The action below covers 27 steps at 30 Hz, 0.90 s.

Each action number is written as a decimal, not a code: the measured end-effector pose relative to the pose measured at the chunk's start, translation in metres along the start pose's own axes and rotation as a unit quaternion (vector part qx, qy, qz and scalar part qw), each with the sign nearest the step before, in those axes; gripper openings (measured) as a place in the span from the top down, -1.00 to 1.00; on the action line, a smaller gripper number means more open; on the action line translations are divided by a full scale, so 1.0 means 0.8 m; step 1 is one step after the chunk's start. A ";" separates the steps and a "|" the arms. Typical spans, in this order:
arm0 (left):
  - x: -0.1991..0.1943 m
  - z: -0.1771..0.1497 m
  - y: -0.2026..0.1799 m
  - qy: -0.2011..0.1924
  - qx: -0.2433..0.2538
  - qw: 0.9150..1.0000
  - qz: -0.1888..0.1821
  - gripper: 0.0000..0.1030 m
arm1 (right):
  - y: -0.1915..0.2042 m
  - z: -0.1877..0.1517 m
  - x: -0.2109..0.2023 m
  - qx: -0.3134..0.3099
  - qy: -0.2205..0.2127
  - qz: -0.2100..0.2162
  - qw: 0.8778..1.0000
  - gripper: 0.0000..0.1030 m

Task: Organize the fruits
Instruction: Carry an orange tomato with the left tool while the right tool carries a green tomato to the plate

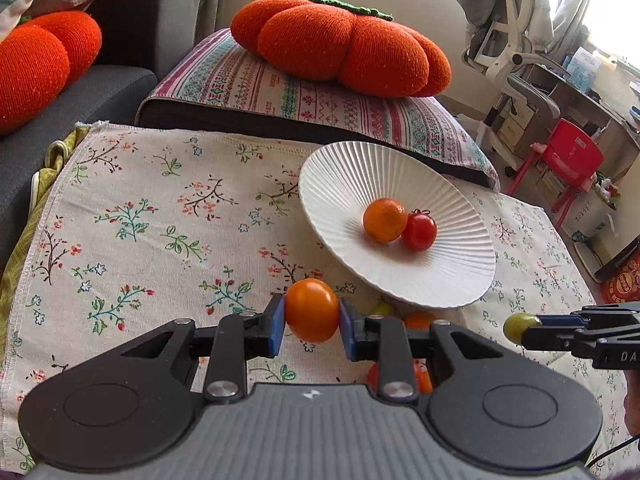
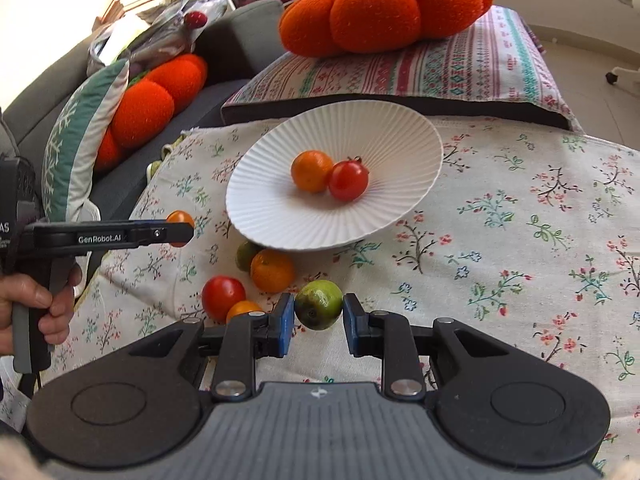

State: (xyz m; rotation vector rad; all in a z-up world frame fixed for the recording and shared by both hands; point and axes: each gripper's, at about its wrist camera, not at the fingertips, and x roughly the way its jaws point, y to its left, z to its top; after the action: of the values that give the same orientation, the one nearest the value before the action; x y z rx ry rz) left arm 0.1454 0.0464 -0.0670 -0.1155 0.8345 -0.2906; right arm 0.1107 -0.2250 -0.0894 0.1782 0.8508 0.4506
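Observation:
A white ribbed plate [image 1: 400, 280] [image 2: 280, 224] on the floral cloth holds an orange fruit [image 1: 383, 220] [image 2: 311, 171] and a red tomato [image 1: 419, 232] [image 2: 348, 180], touching. My left gripper [image 1: 312, 320] [image 2: 180, 229] is shut on an orange tomato [image 1: 312, 310] [image 2: 179, 218], held above the cloth, left of the plate's near rim. My right gripper [image 2: 319, 316] [image 1: 520, 328] is shut on a green lime [image 2: 319, 305] [image 1: 520, 327], held just in front of the plate. Loose on the cloth lie an orange fruit [image 2: 273, 270], a red tomato [image 2: 223, 293], a small orange one [image 2: 243, 309] and a green one [image 2: 245, 255].
The floral cloth [image 1: 160, 220] [image 2: 520, 220] covers the table. Behind it stands a striped cushion [image 1: 248, 80] [image 2: 440, 64] with an orange pumpkin pillow [image 1: 340, 44] [image 2: 384, 8]. A grey sofa [image 1: 120, 40] with another pumpkin pillow [image 1: 36, 60] is at the left. A red chair [image 1: 568, 160] stands at the right.

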 end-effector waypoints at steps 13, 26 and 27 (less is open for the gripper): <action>0.014 0.030 -0.032 -0.035 0.032 0.998 -0.033 0.79 | -0.036 0.042 -0.003 0.069 -0.051 0.002 0.996 0.54; 0.060 0.037 -0.068 -0.014 0.090 0.995 -0.041 0.79 | -0.027 0.056 0.029 0.037 -0.042 -0.015 0.998 0.54; 0.063 0.037 -0.069 -0.012 0.093 0.995 -0.040 0.79 | -0.026 0.056 0.032 0.033 -0.040 -0.017 0.999 0.54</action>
State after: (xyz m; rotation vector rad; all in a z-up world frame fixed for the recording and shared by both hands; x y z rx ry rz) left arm 0.1878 -0.0217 -0.0714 0.0218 0.7754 -0.4402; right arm 0.1656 -0.2307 -0.0841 0.2398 0.7893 0.3811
